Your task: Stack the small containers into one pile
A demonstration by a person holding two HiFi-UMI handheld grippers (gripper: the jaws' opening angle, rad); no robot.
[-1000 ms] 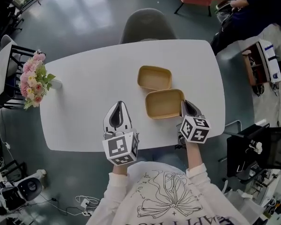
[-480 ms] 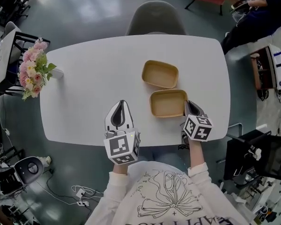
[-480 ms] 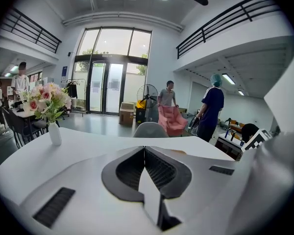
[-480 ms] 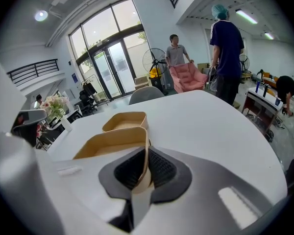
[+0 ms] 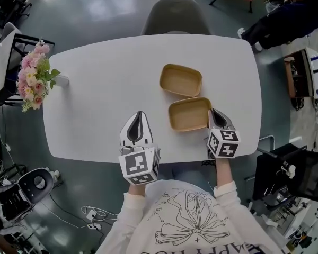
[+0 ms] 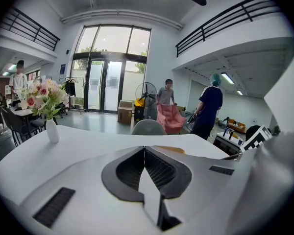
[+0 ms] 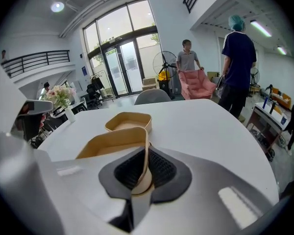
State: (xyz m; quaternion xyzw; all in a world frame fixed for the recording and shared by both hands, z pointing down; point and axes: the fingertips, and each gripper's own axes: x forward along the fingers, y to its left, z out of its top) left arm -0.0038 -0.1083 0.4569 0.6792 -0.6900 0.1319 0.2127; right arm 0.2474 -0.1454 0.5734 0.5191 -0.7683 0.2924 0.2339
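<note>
Two empty containers: far container (image 5: 180,80), near container (image 5: 189,114) (right claw (image 5: 212,112) pinching rim).

Matt tan paper-like containers (image 5: 189,114); smooth white table (image 5: 95,99); ribbed matt black tool pads (image 7: 159,169).

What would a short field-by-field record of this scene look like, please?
surface: white table
containers: two tan open ones, far container and near container, side by side
stacked: not yet
right hand-held gripper: shut on the near container's right wall
left hand-held gripper: jaws together, nothing between them, over bare table left of the containers
other items: vase of flowers at the table's left end; grey chair at the far side
</note>
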